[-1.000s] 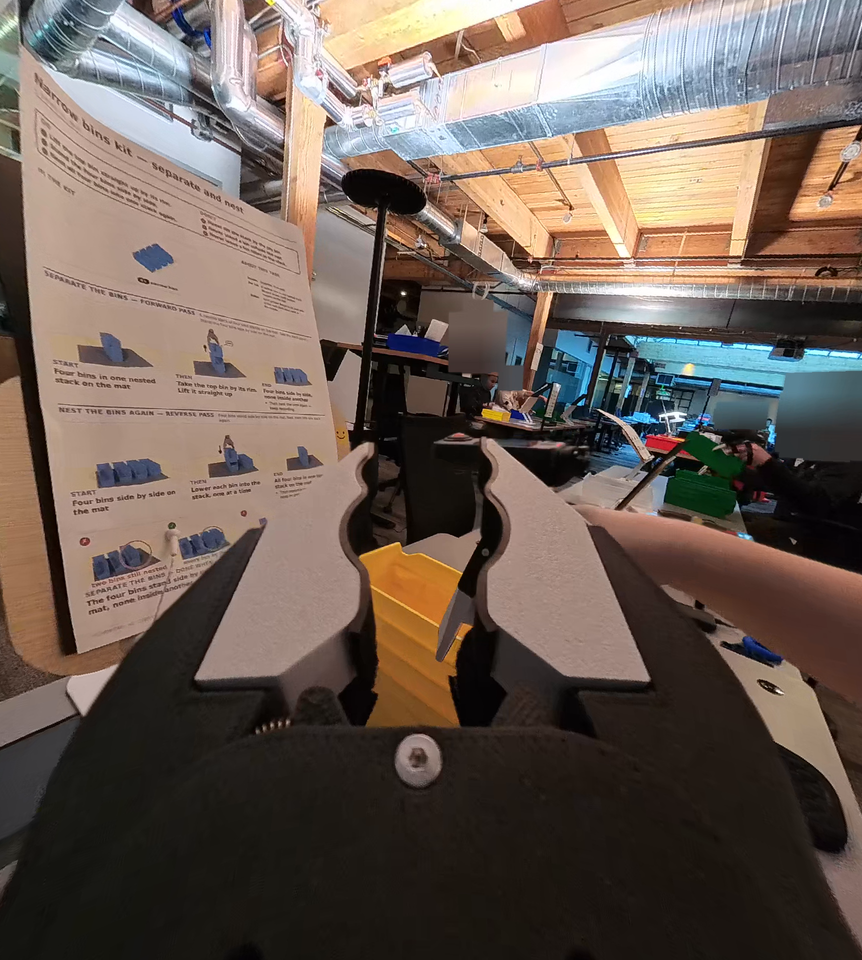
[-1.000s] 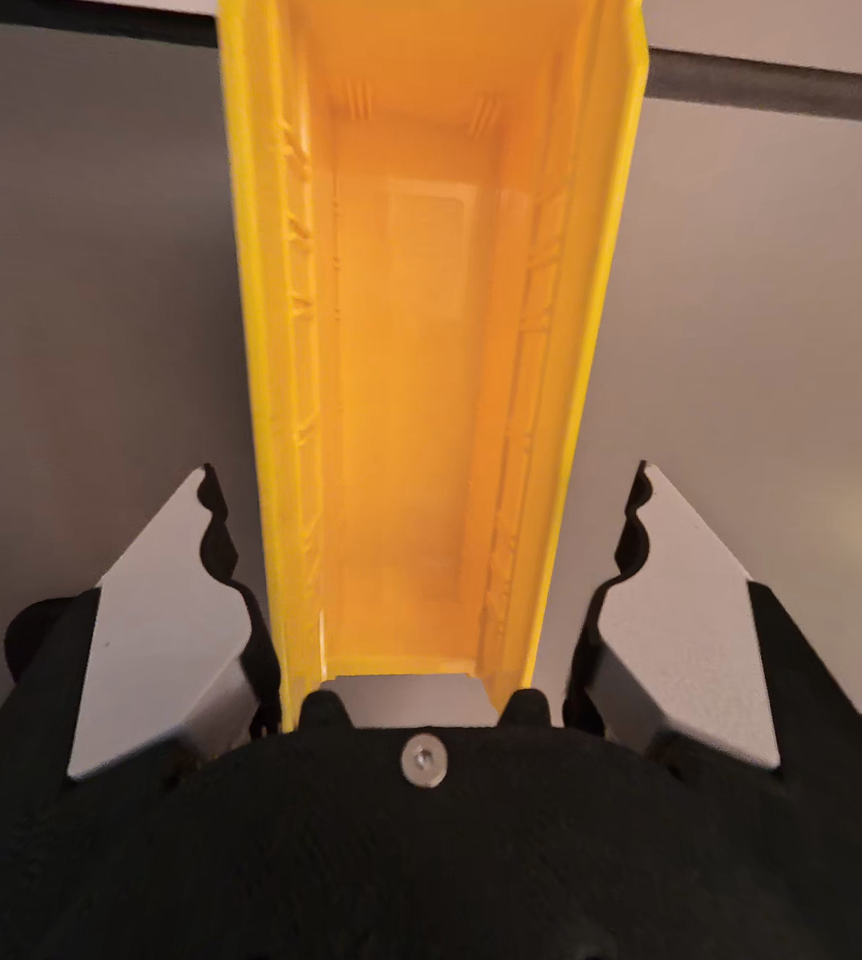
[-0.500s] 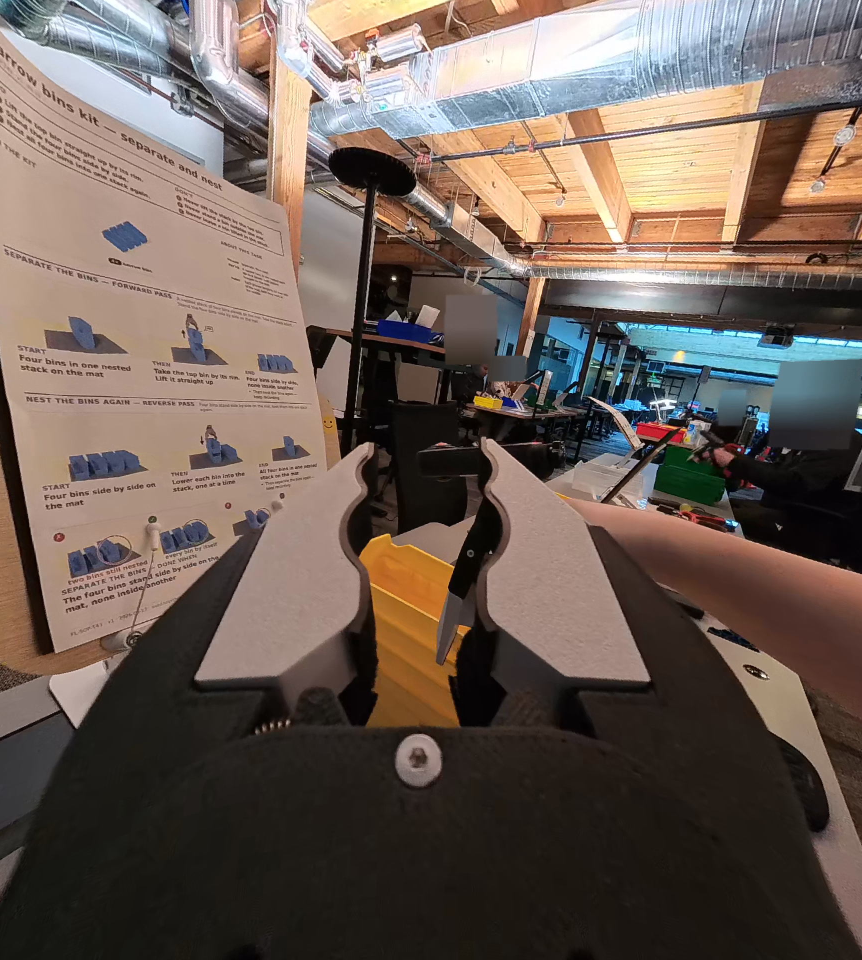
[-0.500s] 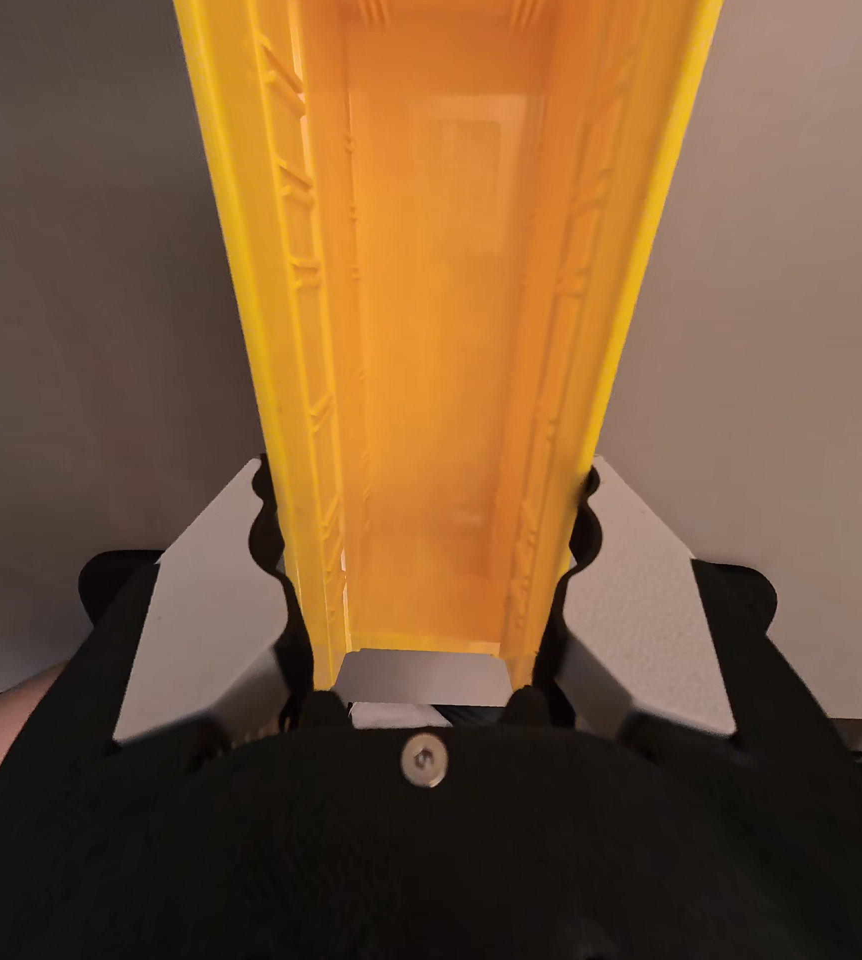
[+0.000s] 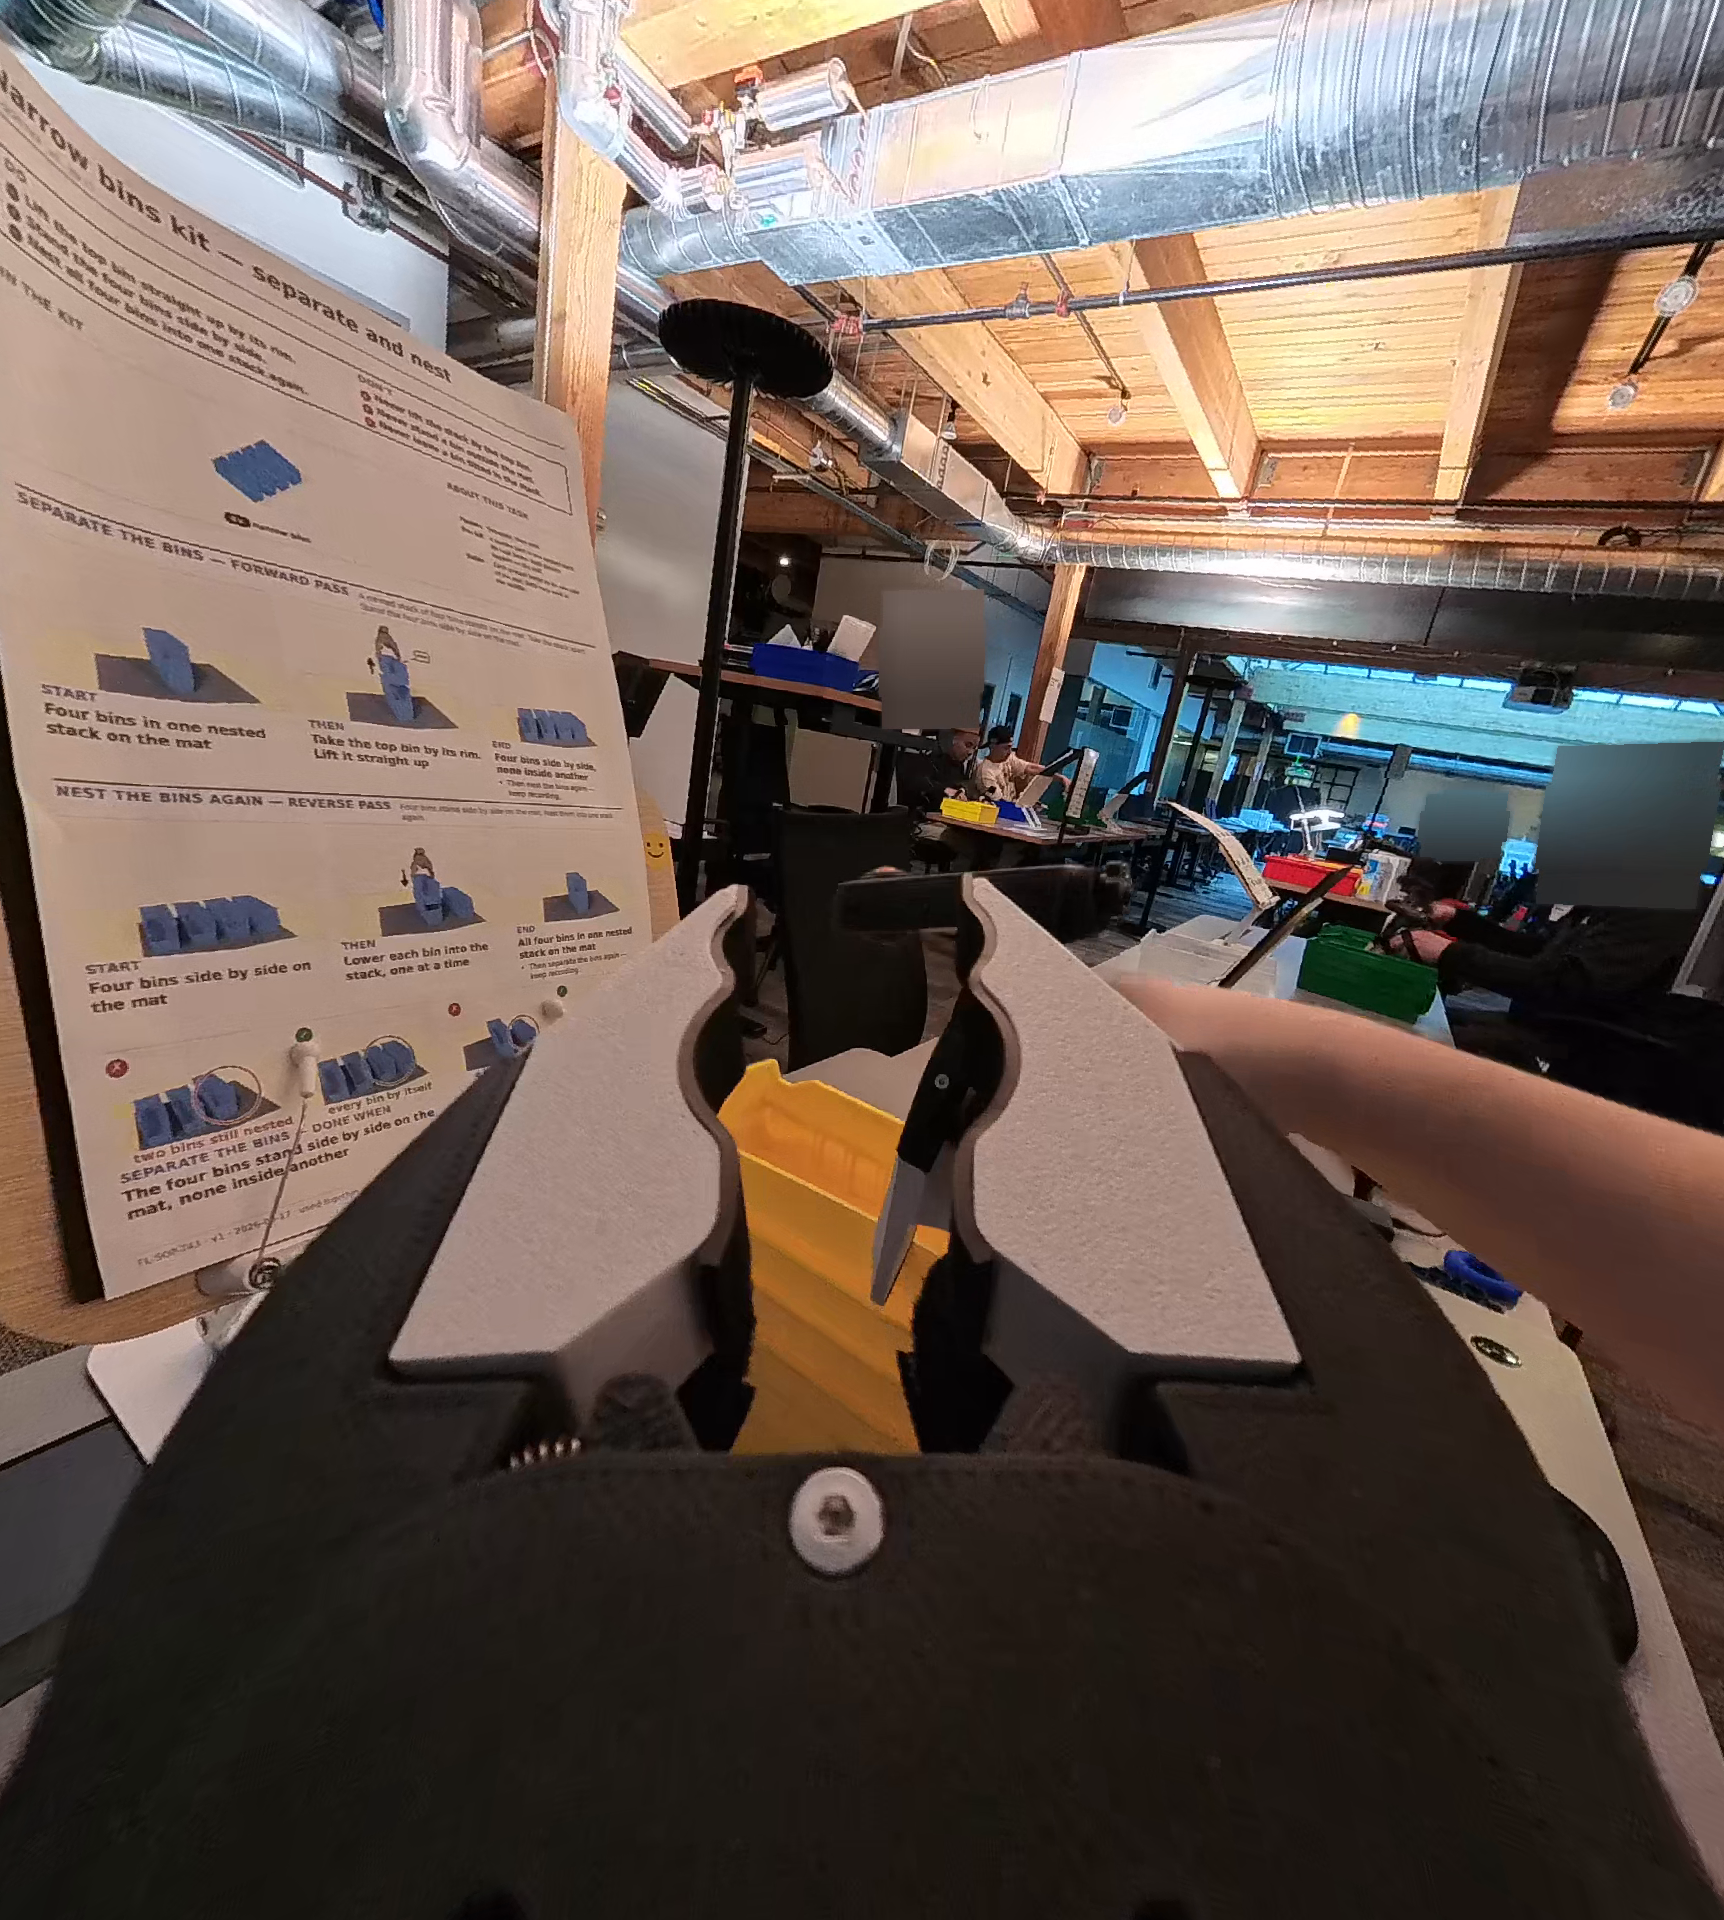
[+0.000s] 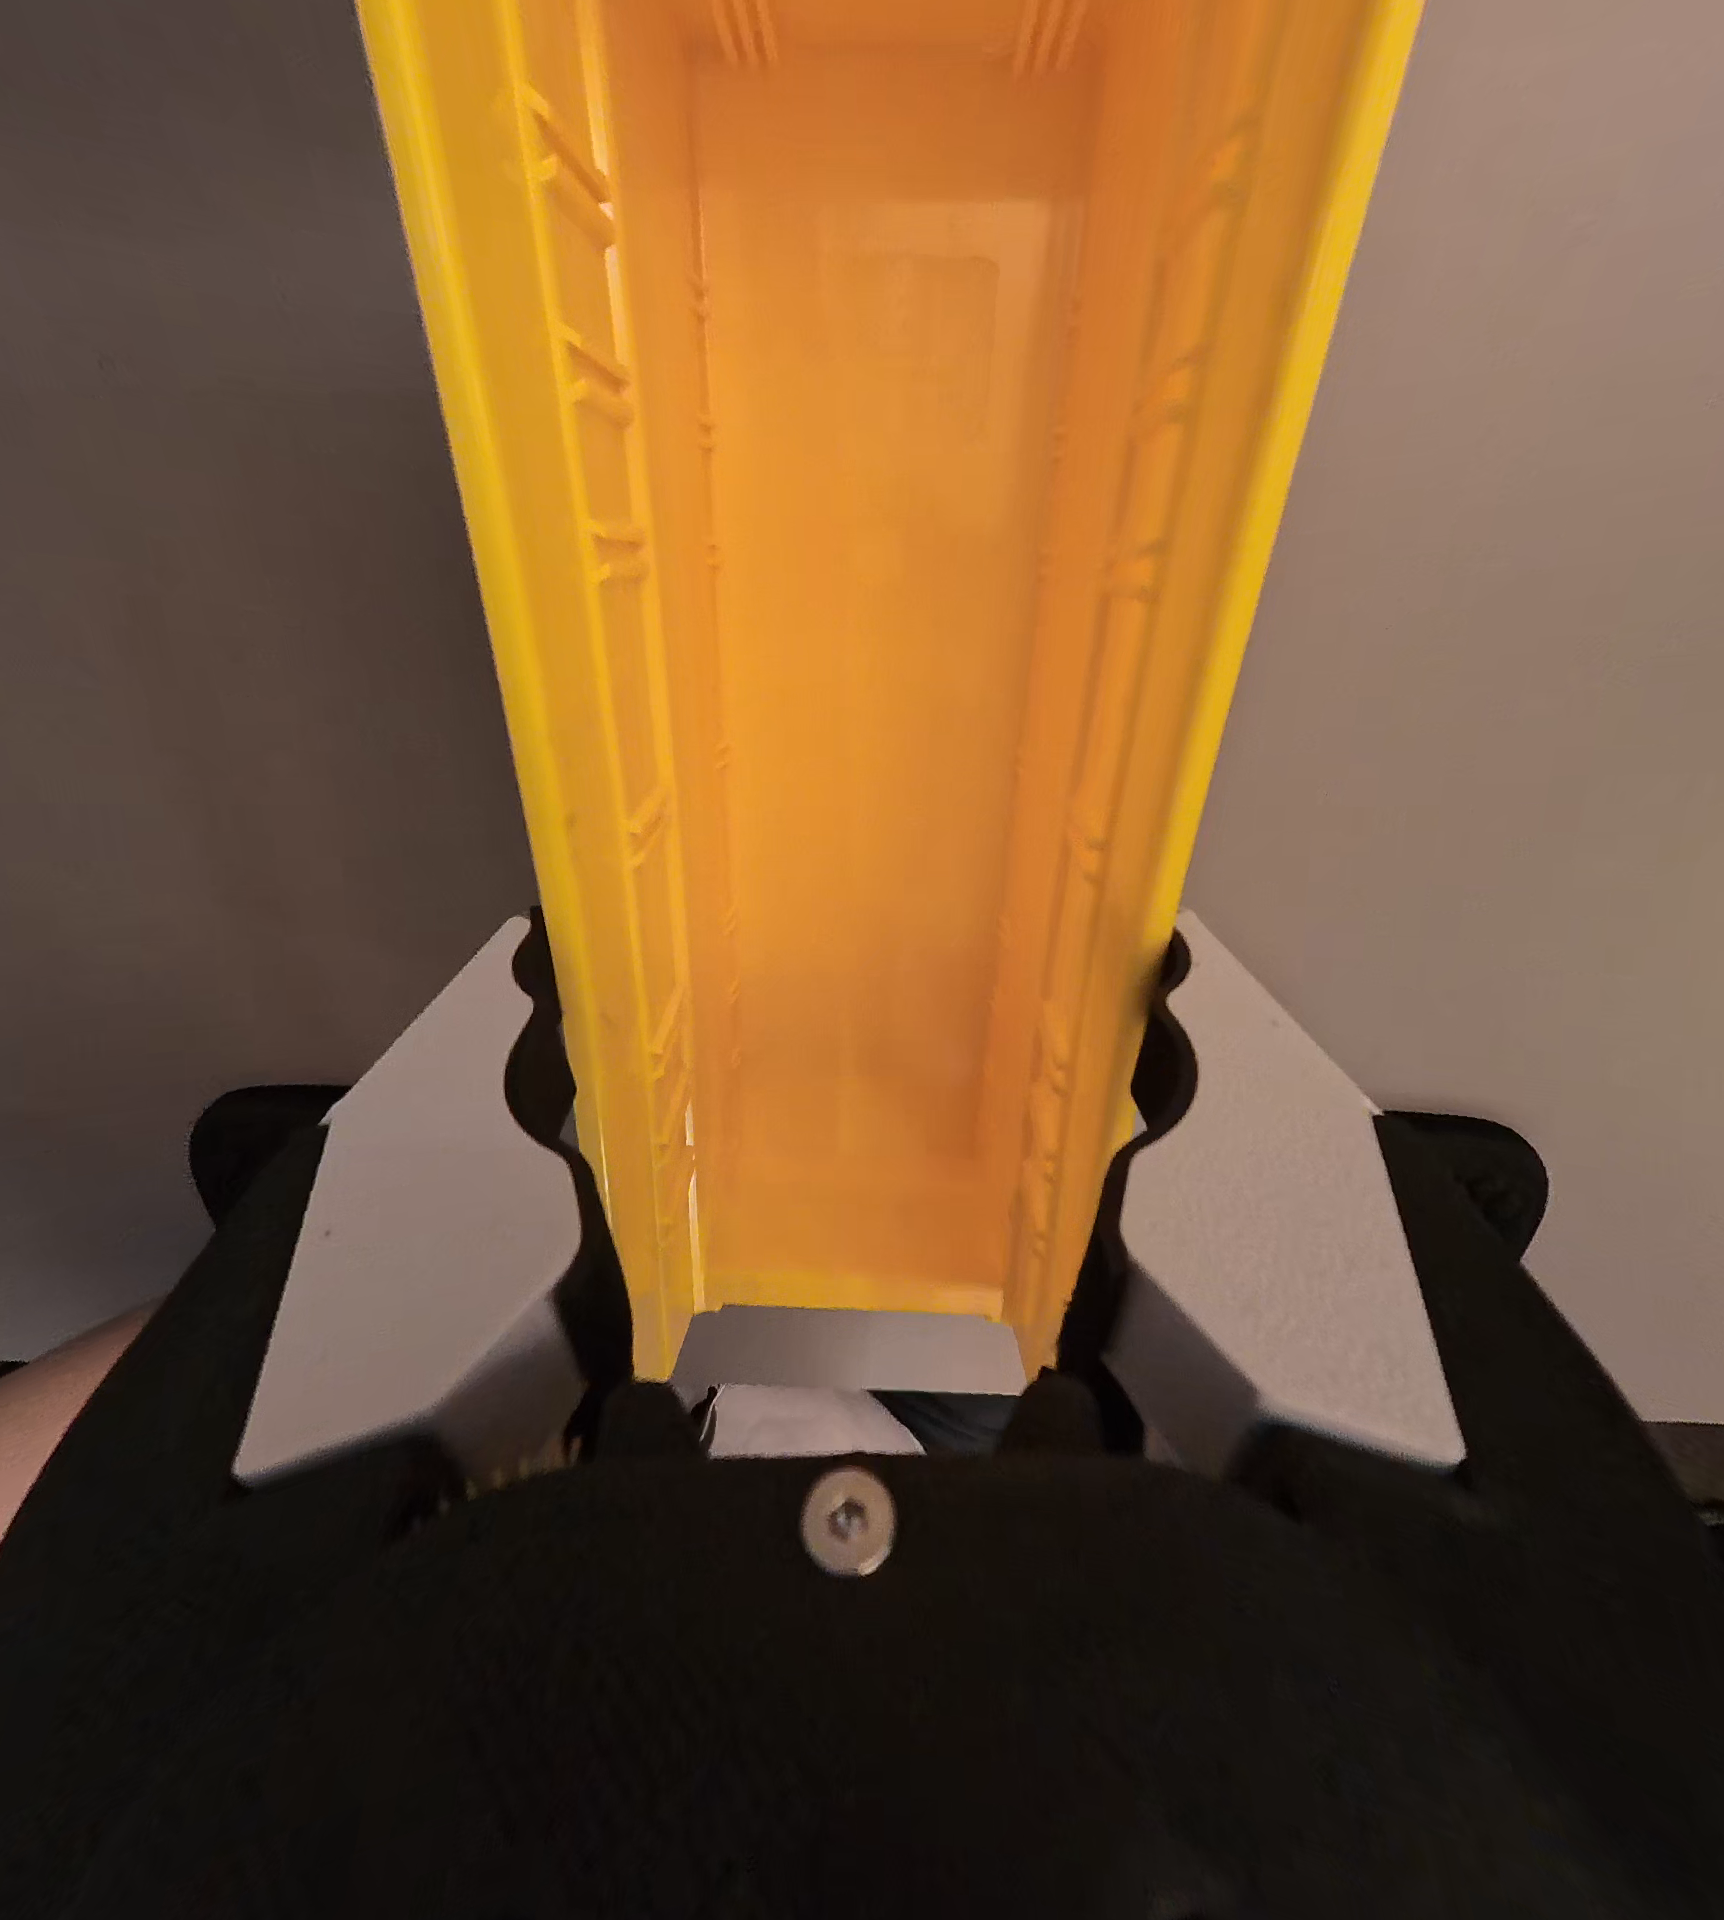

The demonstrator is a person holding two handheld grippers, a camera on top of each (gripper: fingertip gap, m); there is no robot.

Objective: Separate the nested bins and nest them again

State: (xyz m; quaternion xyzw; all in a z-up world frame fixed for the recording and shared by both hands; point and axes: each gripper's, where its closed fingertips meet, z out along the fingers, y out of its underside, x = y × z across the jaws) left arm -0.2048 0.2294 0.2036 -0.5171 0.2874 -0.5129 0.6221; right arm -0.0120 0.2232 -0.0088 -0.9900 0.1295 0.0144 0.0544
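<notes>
Left side first: the left gripper (image 5: 853,904) hasn't changed its squeeze at all. Its jaws sit narrowly apart with the near end of the yellow bin (image 5: 816,1164) filling the space between the pads, so it looks clamped on that end. The instruction sheet (image 5: 266,727) off to the bin's left has only drifted a bit in view.

The real change is on the right. A second ago the right gripper (image 6: 850,935) was spread wide, with daylight between each finger and the bin's long sides. Now both pads (image 6: 1164,1039) are pressed onto the outer rims of the bin (image 6: 889,623), one on each side, near its open front end. One of its fingers (image 5: 915,1205) shows up at the bin's right edge in the left view, with a forearm (image 5: 1460,1164) behind it.

So the bin is pinned by both tools above the pale table (image 6: 1564,727). My read is that this is the grab before pulling one bin out of another. There seems to be a doubled wall on the bin's left side, though I can't tell for sure.
</notes>
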